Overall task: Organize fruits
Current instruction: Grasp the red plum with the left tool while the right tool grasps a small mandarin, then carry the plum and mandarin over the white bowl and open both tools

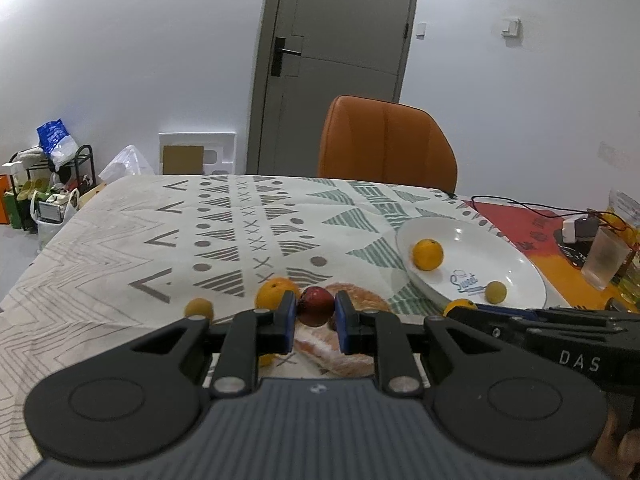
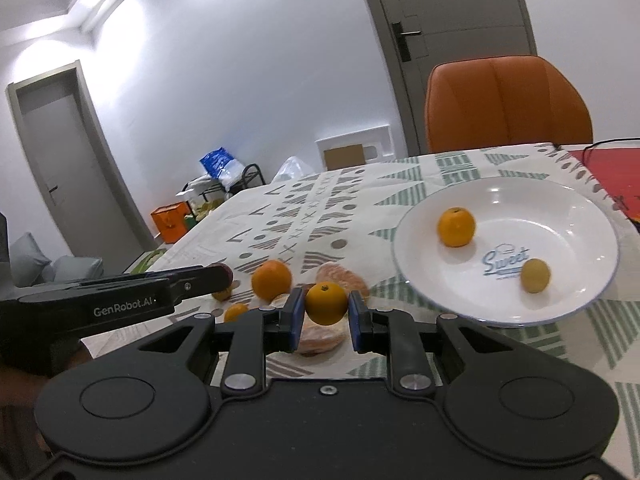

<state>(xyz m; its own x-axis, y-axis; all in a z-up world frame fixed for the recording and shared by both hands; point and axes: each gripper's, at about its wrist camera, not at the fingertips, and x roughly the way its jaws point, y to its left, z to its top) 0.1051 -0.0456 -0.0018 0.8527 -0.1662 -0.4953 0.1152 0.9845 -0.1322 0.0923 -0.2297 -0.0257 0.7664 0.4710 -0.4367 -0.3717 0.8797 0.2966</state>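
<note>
My left gripper is shut on a dark red fruit and holds it just above the tablecloth. An orange and a small yellow fruit lie to its left. My right gripper is shut on a small orange, left of the white plate. The plate holds an orange and a yellow-green fruit. Another orange and a small one lie on the cloth.
An orange chair stands behind the table. A plastic cup, a charger with black cables and a red mat sit at the right. The patterned tablecloth covers the table, whose edge falls away at the left.
</note>
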